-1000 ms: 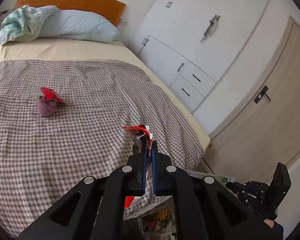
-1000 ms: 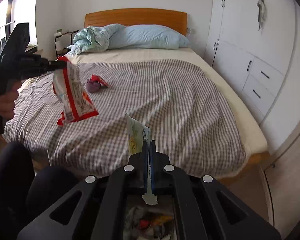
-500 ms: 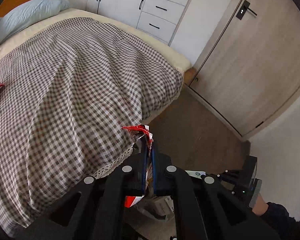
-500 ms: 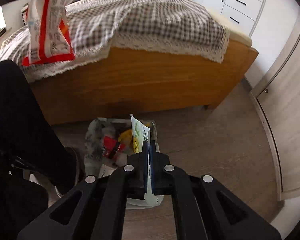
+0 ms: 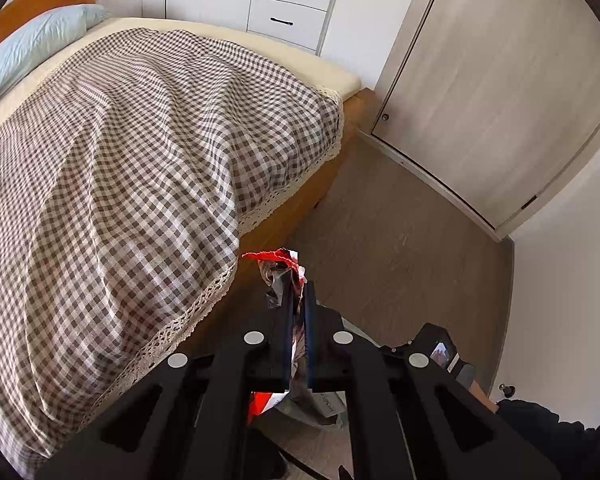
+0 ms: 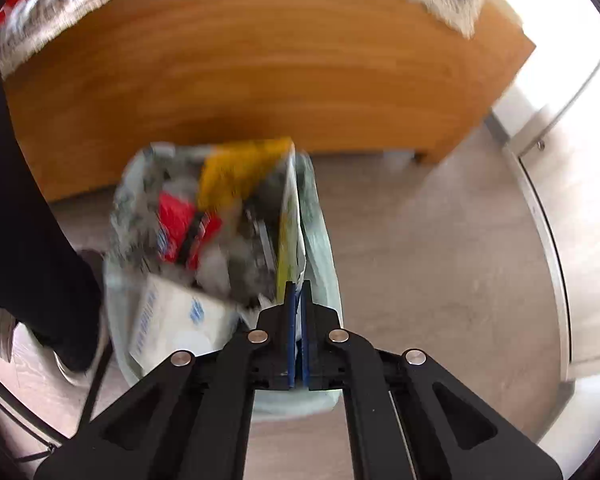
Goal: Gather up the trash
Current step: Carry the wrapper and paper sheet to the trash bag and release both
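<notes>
L gripper [image 5: 298, 292] fingers clamped on red crinkly snack wrapper [image 5: 278, 266] by its top edge, beside bed [image 5: 140, 140]. R gripper [image 6: 298, 292] pinches pale sachet [image 6: 290, 216] over trash bin [image 6: 320, 240]. Both light, floppy, slippery film, prob. flutter on release.

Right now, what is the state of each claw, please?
Left claw: closed on a red wrapper.
Right claw: closed on a white-and-yellow packet, above the trash bag.
</notes>
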`<state>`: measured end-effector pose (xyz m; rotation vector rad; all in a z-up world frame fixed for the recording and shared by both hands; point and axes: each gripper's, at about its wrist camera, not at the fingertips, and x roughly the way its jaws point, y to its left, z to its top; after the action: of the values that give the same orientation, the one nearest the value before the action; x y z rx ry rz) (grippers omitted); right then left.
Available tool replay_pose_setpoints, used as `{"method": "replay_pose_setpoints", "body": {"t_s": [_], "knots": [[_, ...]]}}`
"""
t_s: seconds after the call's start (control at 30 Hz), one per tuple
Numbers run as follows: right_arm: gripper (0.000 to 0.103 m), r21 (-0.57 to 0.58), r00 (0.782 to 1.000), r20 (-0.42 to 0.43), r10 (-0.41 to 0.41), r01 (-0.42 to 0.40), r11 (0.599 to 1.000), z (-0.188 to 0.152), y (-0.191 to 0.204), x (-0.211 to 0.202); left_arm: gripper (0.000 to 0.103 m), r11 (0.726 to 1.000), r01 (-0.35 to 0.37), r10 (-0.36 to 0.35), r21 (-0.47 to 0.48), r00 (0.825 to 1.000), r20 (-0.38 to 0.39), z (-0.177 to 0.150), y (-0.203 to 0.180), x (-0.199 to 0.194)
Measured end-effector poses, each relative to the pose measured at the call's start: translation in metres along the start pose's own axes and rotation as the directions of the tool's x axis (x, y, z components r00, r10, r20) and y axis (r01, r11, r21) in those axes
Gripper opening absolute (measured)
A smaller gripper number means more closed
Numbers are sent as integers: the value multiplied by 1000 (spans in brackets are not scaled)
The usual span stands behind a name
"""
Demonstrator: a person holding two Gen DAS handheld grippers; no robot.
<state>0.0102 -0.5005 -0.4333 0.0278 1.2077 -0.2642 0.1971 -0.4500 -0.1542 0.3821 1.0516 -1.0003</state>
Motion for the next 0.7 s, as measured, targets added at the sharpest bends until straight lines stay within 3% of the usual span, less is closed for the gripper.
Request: {"method": "replay_pose_setpoints", "body": {"t_s": [0.2, 0.4, 0.63, 0.7], "knots": [[2, 32, 999, -52, -12, 14, 999, -20, -17, -2, 2, 1000, 9, -10, -9, 1000, -28, -5, -1, 13], [2, 57, 998, -69, 17, -13, 998, 12, -8, 32, 2, 999, 34, -34, 8, 998, -48, -7, -10, 27], [3, 135, 981, -167, 103, -80, 988, 51, -3, 106, 2, 998, 37, -41, -41, 993, -107, -5, -3, 54], [9, 156, 980, -165, 112, -86, 984, 54, -7, 105, 2, 999, 33, -37, -32, 992, -118, -4, -6, 60]]}}
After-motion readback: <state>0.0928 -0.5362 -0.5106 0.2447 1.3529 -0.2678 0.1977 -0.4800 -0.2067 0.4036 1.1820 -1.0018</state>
